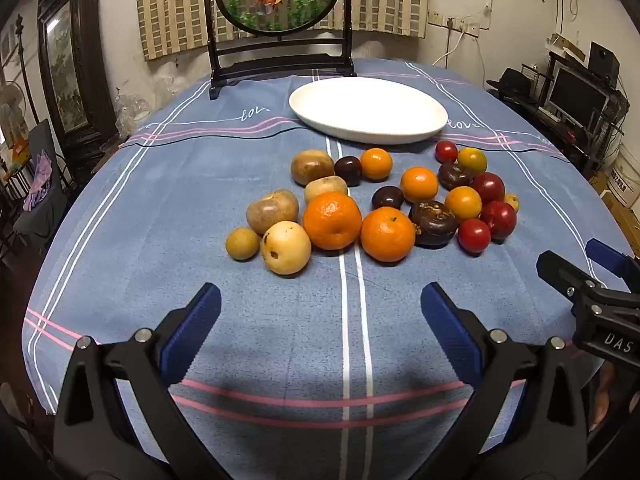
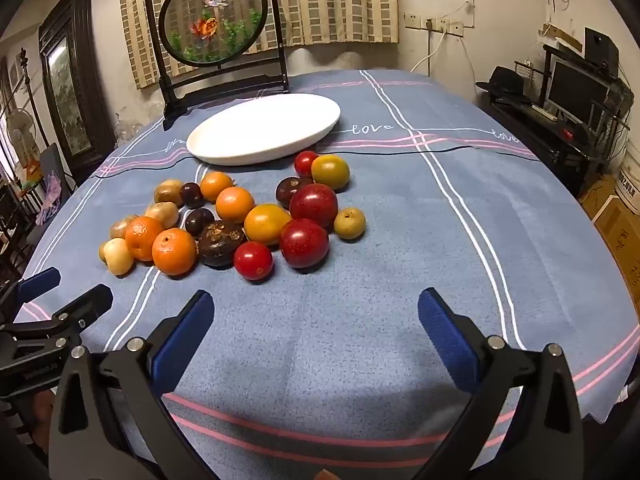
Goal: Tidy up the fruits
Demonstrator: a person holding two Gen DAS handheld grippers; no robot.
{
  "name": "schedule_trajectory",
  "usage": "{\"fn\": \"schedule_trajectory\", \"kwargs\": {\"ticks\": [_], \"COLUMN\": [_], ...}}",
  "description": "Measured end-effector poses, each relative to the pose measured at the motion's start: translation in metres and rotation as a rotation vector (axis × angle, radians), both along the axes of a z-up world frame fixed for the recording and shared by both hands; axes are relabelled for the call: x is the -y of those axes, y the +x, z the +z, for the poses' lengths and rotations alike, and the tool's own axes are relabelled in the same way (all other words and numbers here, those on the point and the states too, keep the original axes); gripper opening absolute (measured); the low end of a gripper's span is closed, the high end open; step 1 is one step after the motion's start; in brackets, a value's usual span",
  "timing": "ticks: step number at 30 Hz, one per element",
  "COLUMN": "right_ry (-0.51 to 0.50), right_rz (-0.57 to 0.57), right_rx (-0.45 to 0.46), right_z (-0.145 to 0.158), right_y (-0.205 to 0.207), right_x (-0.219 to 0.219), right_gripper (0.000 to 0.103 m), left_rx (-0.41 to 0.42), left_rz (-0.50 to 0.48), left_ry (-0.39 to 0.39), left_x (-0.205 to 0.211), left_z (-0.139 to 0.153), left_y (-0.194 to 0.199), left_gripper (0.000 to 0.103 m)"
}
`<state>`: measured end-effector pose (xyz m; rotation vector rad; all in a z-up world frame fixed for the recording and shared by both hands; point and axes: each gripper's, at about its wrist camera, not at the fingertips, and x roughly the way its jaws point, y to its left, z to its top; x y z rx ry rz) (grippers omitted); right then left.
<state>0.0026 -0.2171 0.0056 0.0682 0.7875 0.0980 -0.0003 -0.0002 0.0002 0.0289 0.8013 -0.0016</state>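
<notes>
A loose heap of fruit lies on the blue tablecloth: oranges (image 1: 333, 221) (image 2: 174, 251), red tomatoes (image 1: 474, 235) (image 2: 253, 260), dark round fruits (image 1: 433, 223) (image 2: 219, 243), brown kiwis (image 1: 272, 211) and pale yellow fruits (image 1: 286, 247) (image 2: 118, 256). Behind the heap stands an empty white oval plate (image 1: 416, 128) (image 2: 224, 154). My left gripper (image 1: 320, 312) hangs open over bare cloth in front of the oranges. My right gripper (image 2: 316, 314) is open too, near the table's front, right of the heap. Nothing is between either pair of fingers.
A black-framed round goldfish screen (image 1: 280, 20) (image 2: 216, 28) stands at the table's back edge behind the plate. The right gripper shows at the right edge of the left wrist view. A desk with a monitor (image 2: 576, 88) is off to the right.
</notes>
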Motion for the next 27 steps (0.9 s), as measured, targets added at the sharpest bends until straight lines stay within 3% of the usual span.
{"fn": "schedule_trajectory", "kwargs": {"ticks": [27], "right_ry": [-0.012], "right_rz": [0.016], "right_rx": [-0.005], "right_z": [-0.002], "right_y": [0.0035], "right_x": [-0.0037], "right_gripper": [0.102], "left_rx": [-0.026], "left_rz": [0.018], "left_ry": [-0.009], "left_x": [-0.0025], "left_z": [-0.0047], "left_y": [0.0044], "left_gripper": [0.101]}}
